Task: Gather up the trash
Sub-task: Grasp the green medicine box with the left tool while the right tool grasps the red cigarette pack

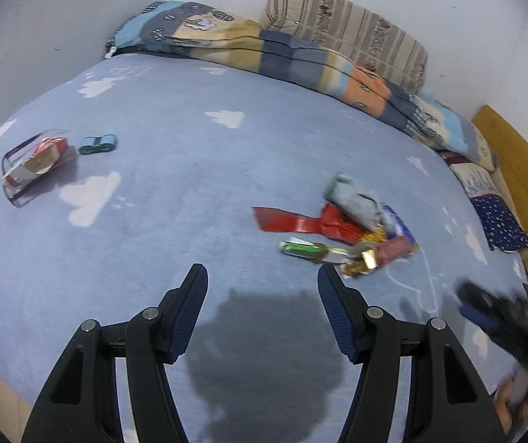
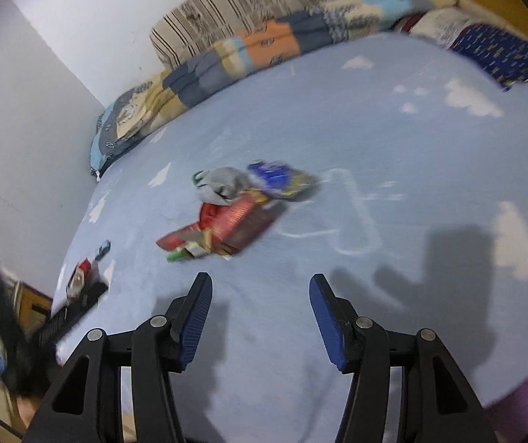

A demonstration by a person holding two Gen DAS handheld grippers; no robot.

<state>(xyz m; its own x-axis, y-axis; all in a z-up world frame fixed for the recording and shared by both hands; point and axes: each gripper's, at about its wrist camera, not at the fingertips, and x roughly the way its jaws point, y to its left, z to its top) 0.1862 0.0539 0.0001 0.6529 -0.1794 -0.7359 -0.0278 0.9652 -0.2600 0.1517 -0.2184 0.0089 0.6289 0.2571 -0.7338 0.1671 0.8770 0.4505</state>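
Trash lies beyond left gripper's fingers.

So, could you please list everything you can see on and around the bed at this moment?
bed sheet: one, light blue with white clouds, covers the bed.
wrapper pile: one heap, red, green, gold and blue wrappers with a grey crumpled piece, mid-bed.
clear packet: one, transparent with red-and-white contents, near the bed's left edge.
small blue item: one, light blue, just beside the clear packet.
folded blanket: one, blue, tan and orange patchwork, along the wall.
striped cushion: one, beige with brown stripes, behind the blanket.
dark blue cloth: one, white-dotted, by the wooden board.
left gripper: open, empty.
right gripper: open, empty.
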